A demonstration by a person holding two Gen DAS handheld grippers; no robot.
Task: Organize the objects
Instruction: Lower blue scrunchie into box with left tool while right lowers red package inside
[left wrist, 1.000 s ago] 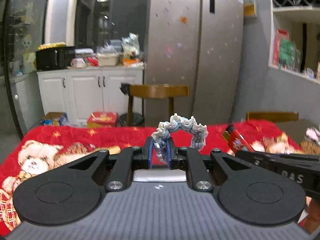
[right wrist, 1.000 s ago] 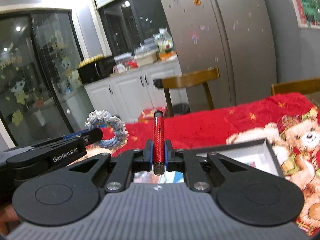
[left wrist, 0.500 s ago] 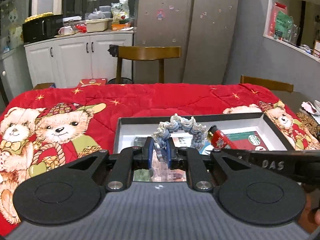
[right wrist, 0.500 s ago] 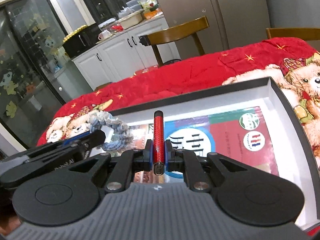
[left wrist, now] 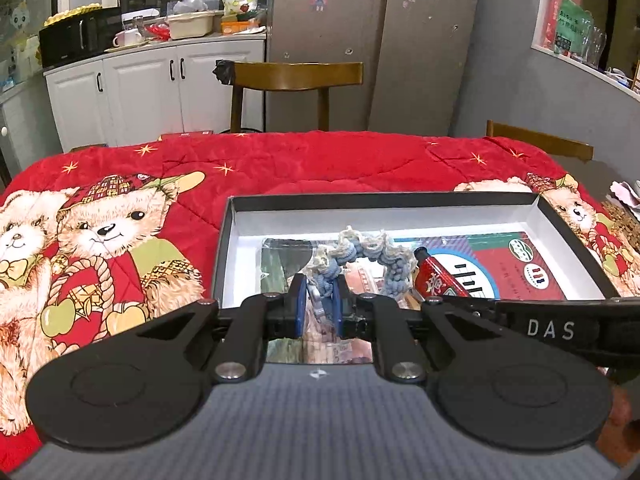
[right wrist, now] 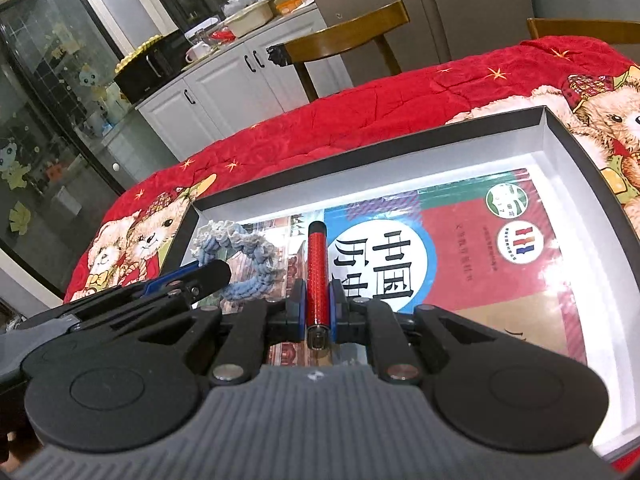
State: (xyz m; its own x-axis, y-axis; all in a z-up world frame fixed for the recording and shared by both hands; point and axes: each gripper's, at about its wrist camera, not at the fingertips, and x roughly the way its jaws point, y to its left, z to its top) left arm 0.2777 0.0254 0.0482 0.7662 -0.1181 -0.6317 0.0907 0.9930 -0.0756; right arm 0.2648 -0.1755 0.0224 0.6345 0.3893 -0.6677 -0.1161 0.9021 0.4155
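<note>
1. Fingers of the left gripper [left wrist: 319,309], at lower centre of the left wrist view, clamp a blue-and-white rope ring [left wrist: 362,254] above the open box [left wrist: 228,236].
2. Fingers of the right gripper [right wrist: 317,309], at centre of the right wrist view, pinch a red pen [right wrist: 317,276] over the book [right wrist: 460,264] inside that box [right wrist: 576,148].

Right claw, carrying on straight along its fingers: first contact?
Likely the red book cover lying in the open box. The right claw, shut on the red tube, points down at it; depth is unclear.
</note>
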